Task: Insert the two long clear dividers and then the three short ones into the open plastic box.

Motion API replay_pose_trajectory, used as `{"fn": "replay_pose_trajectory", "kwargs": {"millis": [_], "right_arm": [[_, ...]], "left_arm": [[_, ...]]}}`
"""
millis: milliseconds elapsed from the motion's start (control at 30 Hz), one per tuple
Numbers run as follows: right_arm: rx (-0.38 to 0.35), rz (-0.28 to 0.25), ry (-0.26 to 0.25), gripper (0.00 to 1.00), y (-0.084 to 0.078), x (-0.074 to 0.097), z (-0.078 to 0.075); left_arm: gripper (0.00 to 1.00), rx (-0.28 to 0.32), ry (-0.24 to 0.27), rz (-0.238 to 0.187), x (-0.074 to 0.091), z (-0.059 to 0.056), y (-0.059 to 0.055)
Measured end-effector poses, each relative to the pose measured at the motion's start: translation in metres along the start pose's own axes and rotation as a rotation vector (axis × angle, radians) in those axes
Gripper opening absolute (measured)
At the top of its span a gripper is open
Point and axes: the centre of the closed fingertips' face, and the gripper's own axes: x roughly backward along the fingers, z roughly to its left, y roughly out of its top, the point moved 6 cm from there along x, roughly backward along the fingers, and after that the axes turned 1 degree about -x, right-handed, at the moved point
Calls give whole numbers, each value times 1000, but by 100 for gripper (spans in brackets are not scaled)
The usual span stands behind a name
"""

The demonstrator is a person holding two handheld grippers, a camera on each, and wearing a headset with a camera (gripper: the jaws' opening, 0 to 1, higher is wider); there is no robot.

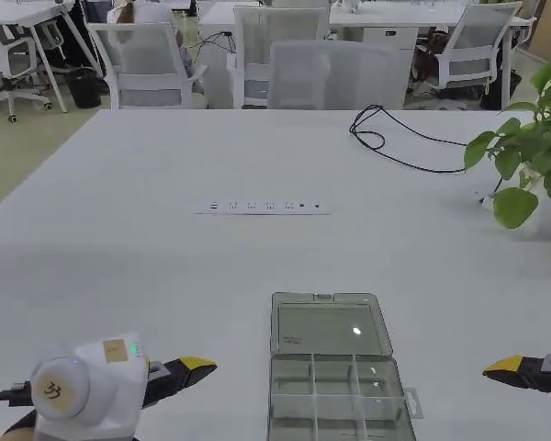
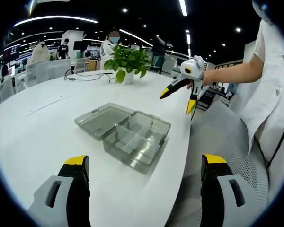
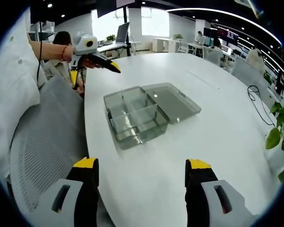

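Observation:
The clear plastic box lies open at the table's near edge, its lid folded flat toward the far side. Clear dividers stand inside and split it into compartments. My left gripper hovers to the box's left and my right gripper to its right, both apart from it. In the left gripper view the box lies ahead of my open left gripper, with the right gripper beyond it. In the right gripper view my open right gripper faces the box and the left gripper. Nothing sits between either pair of jaws.
A white power strip is set into the middle of the white table. A black cable loops at the back right beside a potted plant. Office chairs stand behind the table. A grey mesh chair is at the near edge.

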Motion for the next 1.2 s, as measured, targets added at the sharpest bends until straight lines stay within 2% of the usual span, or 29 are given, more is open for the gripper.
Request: {"fn": "replay_pose_trajectory", "kwargs": {"millis": [433, 867, 1200], "right_arm": [[12, 6, 3, 76, 2, 0, 0], [42, 1, 13, 76, 14, -2, 5], [51, 13, 3, 78, 11, 0, 5]], "left_arm": [[100, 3, -3, -12, -1, -3, 2], [100, -5, -7, -15, 0, -10, 0], [100, -15, 8, -12, 4, -10, -1]]}}
